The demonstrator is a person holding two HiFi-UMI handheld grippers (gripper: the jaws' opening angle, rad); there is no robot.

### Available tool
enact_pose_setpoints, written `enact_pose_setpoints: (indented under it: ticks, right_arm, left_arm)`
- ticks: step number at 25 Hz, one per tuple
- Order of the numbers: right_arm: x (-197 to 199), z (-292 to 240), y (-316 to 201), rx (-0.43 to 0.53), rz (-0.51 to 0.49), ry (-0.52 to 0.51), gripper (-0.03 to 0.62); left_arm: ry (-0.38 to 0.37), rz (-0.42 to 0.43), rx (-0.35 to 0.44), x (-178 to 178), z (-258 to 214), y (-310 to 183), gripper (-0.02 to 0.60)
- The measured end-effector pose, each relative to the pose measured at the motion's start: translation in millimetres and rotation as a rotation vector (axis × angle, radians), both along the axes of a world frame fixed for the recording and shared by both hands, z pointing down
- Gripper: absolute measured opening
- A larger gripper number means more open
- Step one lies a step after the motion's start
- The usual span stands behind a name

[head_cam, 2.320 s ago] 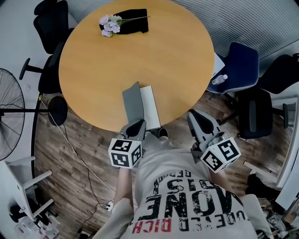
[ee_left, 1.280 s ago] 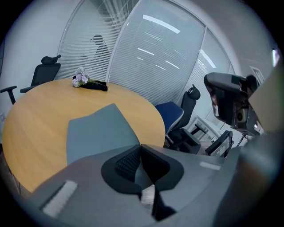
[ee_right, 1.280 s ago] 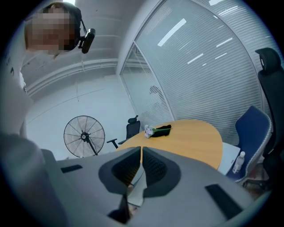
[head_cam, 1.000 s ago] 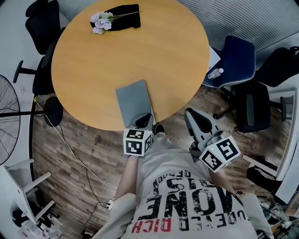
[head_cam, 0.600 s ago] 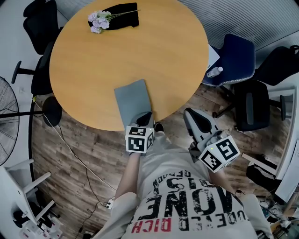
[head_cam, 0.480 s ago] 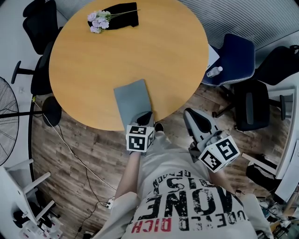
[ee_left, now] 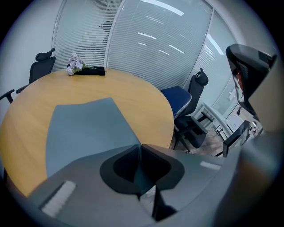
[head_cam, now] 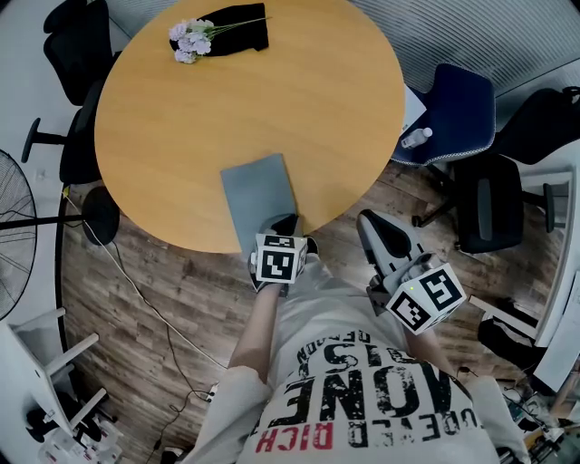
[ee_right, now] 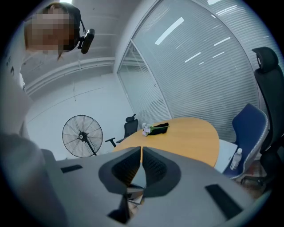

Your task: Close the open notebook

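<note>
Closing the notebook [head_cam: 258, 195]: judged done, since it lies flat with its grey cover up and no page showing.
Notebook's place: at the near edge of the round desk [head_cam: 272, 100], about midway along that edge. Its near short end reaches the rim.
Long axis: runs from the near edge in toward the desk's middle, leaning a little left as it goes away.
Left tongs [head_cam: 285, 224]: tips down at the notebook's near right corner, pointing steeply down and away along the cover. The left gripper view shows the whole cover stretching ahead and to the left of the tips.
Left jaws: a narrow slit, and they have just been easing apart. I see nothing clamped between the pads, though whether the tips touch the cover is hard to tell.
Right tongs [head_cam: 370, 225]: held off the desk's near right edge, over the floor and well apart from the notebook. The jaws are together on nothing.
Nearer hand: the left by far, so any last press or withdrawal falls to it.
Turning relation: the notebook lies straight ahead of and under the left tips, so backing off toward the person should clear it without dragging the cover.
Elsewhere: flowers [head_cam: 190, 38] and a black cloth [head_cam: 240, 20] sit at the far edge, well clear.
</note>
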State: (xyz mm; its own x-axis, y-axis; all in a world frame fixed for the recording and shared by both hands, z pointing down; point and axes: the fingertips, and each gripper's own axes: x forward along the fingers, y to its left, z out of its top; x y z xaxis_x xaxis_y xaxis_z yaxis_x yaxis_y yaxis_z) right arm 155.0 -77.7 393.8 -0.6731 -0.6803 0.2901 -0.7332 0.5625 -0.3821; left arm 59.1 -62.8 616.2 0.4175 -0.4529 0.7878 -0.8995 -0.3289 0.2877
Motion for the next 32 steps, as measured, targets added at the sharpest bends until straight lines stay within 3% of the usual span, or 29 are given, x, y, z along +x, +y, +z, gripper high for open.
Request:
enact_pose_setpoints:
  ticks: [14, 19, 25, 32]
  right_arm:
    - [0, 3, 0, -0.008, -0.001, -0.002, 0.020]
    - [-3, 3, 1, -0.010, -0.007, -0.004, 0.020]
    - [-2, 3, 2, -0.008, -0.007, -0.004, 0.020]
    - [-5, 2, 4, -0.008, -0.006, 0.001, 0.020]
  left_arm:
    - [-0.007, 0.005, -0.007, 1, 0, 0, 0.034]
    - [0.061, 0.006, 0.006, 2, -5, 0, 0.062]
    - [0.141, 0.006, -0.008, 11, -6, 4, 0.164]
    - [0.172, -0.015, 0.007, 9, -8, 5, 0.164]
